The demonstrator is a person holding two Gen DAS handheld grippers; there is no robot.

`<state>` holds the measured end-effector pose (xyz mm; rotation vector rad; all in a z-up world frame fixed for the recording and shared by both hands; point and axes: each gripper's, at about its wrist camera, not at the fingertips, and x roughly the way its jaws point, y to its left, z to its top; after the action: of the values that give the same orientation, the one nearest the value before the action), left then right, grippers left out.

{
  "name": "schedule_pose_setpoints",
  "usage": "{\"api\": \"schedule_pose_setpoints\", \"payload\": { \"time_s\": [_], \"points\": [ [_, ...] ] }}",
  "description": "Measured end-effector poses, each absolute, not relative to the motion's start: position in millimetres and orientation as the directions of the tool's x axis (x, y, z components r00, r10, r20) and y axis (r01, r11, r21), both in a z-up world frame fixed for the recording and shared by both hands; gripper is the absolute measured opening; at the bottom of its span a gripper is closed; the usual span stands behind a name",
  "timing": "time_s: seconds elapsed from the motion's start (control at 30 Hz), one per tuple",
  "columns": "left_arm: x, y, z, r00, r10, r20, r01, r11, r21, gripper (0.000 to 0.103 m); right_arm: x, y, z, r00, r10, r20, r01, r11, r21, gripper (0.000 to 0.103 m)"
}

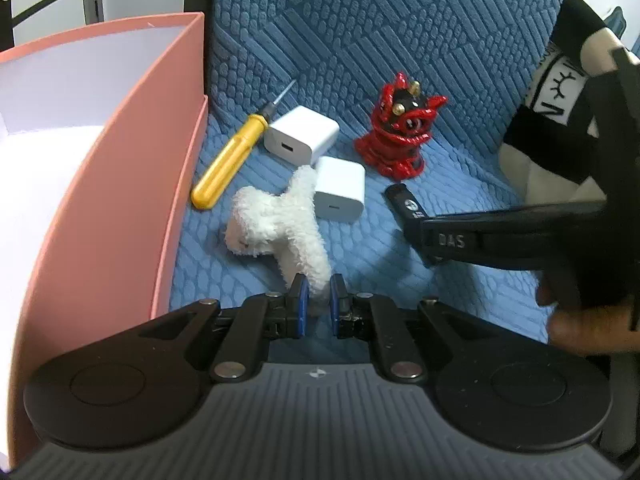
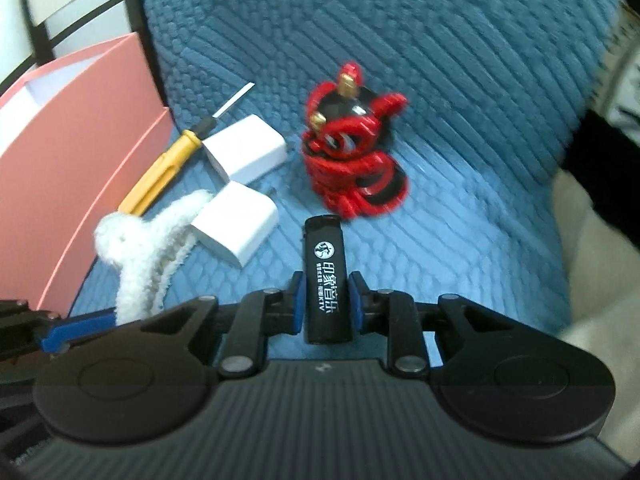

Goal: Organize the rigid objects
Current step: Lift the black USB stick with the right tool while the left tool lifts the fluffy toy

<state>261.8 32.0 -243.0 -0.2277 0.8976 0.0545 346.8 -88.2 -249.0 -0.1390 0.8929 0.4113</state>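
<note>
- Nothing shows yet inside the pink box (image 1: 120, 184): the part of its white interior that the left wrist view takes in is bare, so I judge the sorting barely begun. It stands at the left edge of the blue quilted cushion (image 1: 400, 40).
- Five rigid things are still out on the cushion, all near one another and just right of the box.
- The red and black figurine (image 1: 400, 132) stands upright, farthest back and to the right, apart from the rest.
- The yellow screwdriver (image 1: 228, 156) lies closest to the box wall, tip pointing away from the cameras.
- Two white chargers lie beside it: the farther charger (image 1: 300, 138) next to the screwdriver's shaft, the nearer charger (image 1: 340, 188) touching or just beside the plush.
- The black lighter (image 2: 326, 280) is clamped between the narrow jaws of the right gripper (image 2: 327, 300), end pointing at the figurine; whether it has left the cushion I cannot tell. It looks like the first rigid item to go.
- The white plush toy (image 1: 276, 220) is soft, not one for the box; the left gripper (image 1: 319, 294) is closed tight on one fuzzy limb, probably to move it aside.
- Left to do: carry the lighter to the box, then the other four.
</note>
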Motion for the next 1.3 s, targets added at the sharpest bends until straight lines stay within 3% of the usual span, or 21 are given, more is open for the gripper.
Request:
{"api": "schedule_pose_setpoints", "payload": {
  "time_s": [0.33, 0.67, 0.93, 0.97, 1.0, 1.03, 1.1, 1.3],
  "points": [
    [233, 21, -240, 0.603, -0.106, -0.791, -0.111, 0.97, -0.215, 0.014, 297, -123, -238, 0.576, 0.273, -0.771, -0.265, 0.954, 0.14, 0.027],
    [201, 7, -234, 0.581, -0.154, -0.799, -0.064, 0.97, -0.234, 0.014, 244, -131, -236, 0.585, 0.199, -0.786, -0.188, 0.976, 0.107, 0.027],
    [186, 5, -232, 0.57, -0.151, -0.808, -0.07, 0.971, -0.23, 0.015, 223, -147, -243, 0.548, 0.249, -0.799, -0.106, 0.968, 0.229, 0.028],
    [188, 7, -233, 0.563, -0.151, -0.813, -0.075, 0.97, -0.232, 0.017, 223, -148, -243, 0.549, 0.25, -0.797, -0.1, 0.967, 0.234, 0.028],
    [189, 9, -233, 0.554, -0.148, -0.819, -0.082, 0.969, -0.231, 0.028, 224, -148, -243, 0.55, 0.254, -0.795, -0.094, 0.965, 0.244, 0.028],
    [191, 10, -233, 0.549, -0.14, -0.824, -0.088, 0.971, -0.223, 0.047, 226, -150, -244, 0.548, 0.259, -0.795, -0.084, 0.963, 0.256, 0.028],
    [190, 10, -229, 0.574, -0.118, -0.81, -0.082, 0.976, -0.2, 0.061, 228, -153, -244, 0.552, 0.266, -0.79, -0.065, 0.958, 0.278, 0.03],
    [198, 11, -231, 0.578, -0.091, -0.811, -0.076, 0.983, -0.164, 0.062, 235, -152, -242, 0.544, 0.28, -0.791, -0.089, 0.956, 0.278, 0.032]
  ]
}}
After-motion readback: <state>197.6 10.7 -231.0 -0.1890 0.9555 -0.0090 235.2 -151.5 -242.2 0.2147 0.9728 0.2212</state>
